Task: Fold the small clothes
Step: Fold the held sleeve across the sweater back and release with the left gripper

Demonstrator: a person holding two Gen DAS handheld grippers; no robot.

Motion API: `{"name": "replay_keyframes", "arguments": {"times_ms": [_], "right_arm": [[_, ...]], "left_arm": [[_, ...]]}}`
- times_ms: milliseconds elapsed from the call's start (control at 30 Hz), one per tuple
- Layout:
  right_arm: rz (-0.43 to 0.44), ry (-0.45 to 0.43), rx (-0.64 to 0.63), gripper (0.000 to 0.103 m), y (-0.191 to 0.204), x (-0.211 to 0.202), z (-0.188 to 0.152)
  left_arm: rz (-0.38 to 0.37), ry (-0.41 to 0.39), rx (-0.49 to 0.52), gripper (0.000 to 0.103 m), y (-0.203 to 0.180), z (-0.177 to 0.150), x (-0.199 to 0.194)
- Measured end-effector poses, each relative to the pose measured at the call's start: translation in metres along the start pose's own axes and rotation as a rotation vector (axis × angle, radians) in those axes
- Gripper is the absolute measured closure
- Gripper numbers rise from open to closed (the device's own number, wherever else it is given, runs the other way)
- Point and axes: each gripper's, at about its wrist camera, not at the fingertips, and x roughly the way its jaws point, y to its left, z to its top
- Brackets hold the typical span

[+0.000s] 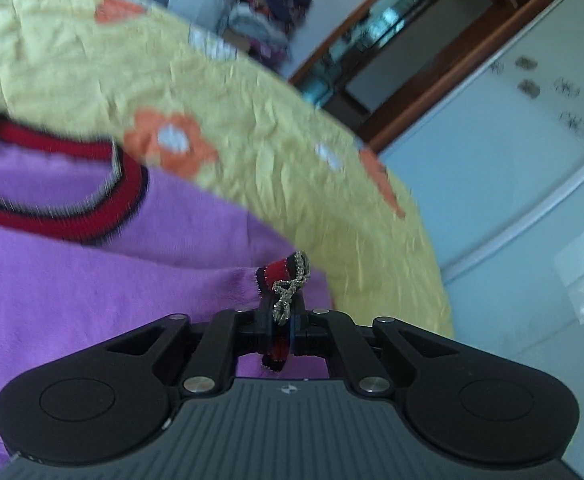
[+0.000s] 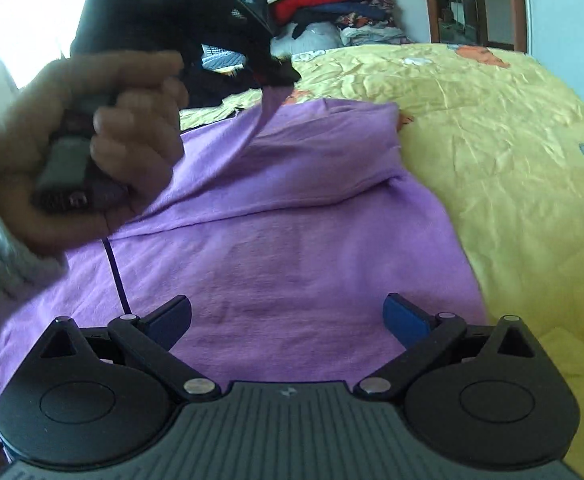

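The left tongs [image 1: 280,326] are clamped together, raised; the right tongs [image 2: 287,320] gape wide, held low.

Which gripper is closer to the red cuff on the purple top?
Left. The left gripper has its jaws clamped on the red cuff; the right gripper hovers open over the purple top.

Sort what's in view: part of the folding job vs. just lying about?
In the job:
purple top, spread on the bed
its red-trimmed cuff, clamped in the left hand-held gripper
right hand-held gripper, open over the top

Lying about:
clothes pile at the far end
yellow flowered bedspread
wardrobe
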Motion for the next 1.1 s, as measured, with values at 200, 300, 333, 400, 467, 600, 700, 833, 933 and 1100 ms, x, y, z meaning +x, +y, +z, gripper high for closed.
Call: {"name": "replay_keyframes", "arguments": {"times_ms": [200,300,333,400,467,600,700,833,933,1100], "right_arm": [[-0.006,-0.045,0.011,0.0,-0.016,-0.003,0.024],[-0.037,-0.099,-0.037,0.0,-0.021,0.005,0.047],[-0.044,-0.102,-0.065,0.0,-0.02,0.011,0.057],[-0.011,-0.113,-0.097,0.001,-0.017,0.028,0.076],[0.009,-0.109,-0.127,0.001,-0.011,0.049,0.093],[0.081,-0.08,-0.256,0.0,0.013,0.091,0.113],[-0.006,-0.002,-0.347,0.0,0.026,0.123,0.115],[-0.056,0.045,-0.268,0.0,0.0,0.131,0.117],[0.001,0.015,-0.235,0.0,-0.004,0.098,0.109],[0.073,0.044,-0.273,0.0,0.008,0.063,0.064]], "left_arm": [[-0.084,-0.013,-0.067,0.027,0.04,-0.013,-0.057],[0.005,-0.15,-0.006,0.02,0.066,-0.02,-0.127],[0.047,-0.18,0.008,0.019,0.079,-0.022,-0.145],[0.143,-0.228,0.012,0.015,0.107,-0.026,-0.174],[0.234,-0.241,-0.012,0.015,0.139,-0.028,-0.19],[0.356,-0.238,-0.079,0.016,0.194,-0.037,-0.205],[0.358,-0.279,-0.022,0.016,0.206,-0.045,-0.214],[0.412,-0.294,0.002,0.013,0.188,-0.053,-0.233],[0.318,-0.334,0.016,0.003,0.174,-0.081,-0.257],[0.377,-0.23,0.07,0.005,0.158,-0.133,-0.252]]}}
